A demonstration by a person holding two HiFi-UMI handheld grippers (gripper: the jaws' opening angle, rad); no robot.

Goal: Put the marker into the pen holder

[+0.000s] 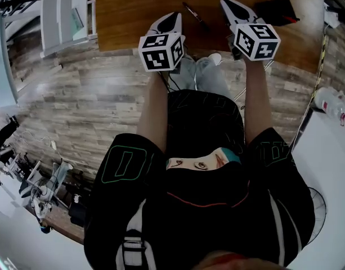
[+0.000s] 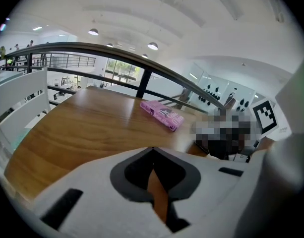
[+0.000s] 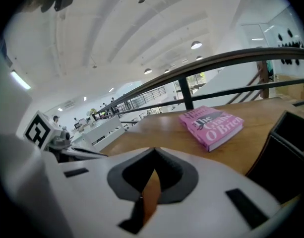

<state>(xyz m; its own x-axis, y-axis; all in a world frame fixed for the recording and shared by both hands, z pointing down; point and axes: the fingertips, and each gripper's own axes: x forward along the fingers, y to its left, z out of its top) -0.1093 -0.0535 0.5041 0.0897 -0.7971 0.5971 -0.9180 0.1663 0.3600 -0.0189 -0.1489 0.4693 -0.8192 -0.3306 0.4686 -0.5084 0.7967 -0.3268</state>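
One slim dark marker (image 1: pixel 193 13) is seen lying flat on the brown wooden table (image 1: pixel 133 10), angled, out in the gap between the two gripper tips and touched by neither. Over to the right, past the right gripper, a black boxy pen holder (image 1: pixel 275 9) is set on the same table, well apart from the marker; its dark wall is also caught at the edge of the right gripper view (image 3: pixel 285 152). Further out on the tabletop a pink paperback book (image 3: pixel 211 125) is laid flat, and it's picked up in the left gripper view too (image 2: pixel 161 114).

The table is backed by a dark metal railing (image 2: pixel 117 53), with a big white hall behind it and round ceiling lights (image 2: pixel 93 31) overhead. Grey wood-plank floor (image 1: pixel 93 106) is seen below the table's near edge.

The white left gripper (image 1: pixel 171 22) and white right gripper (image 1: pixel 231 5) are held side by side just over that near edge, both pointed away from the person, with bare forearms (image 1: pixel 152 106) stretched straight out. The black-and-white marker cubes (image 1: pixel 161 50) are turned up toward the head camera.

The left gripper (image 2: pixel 152 150) is closed at the tips, nothing gripped, only a sliver of table seen through it. Same for the right gripper (image 3: pixel 152 150): closed and empty.
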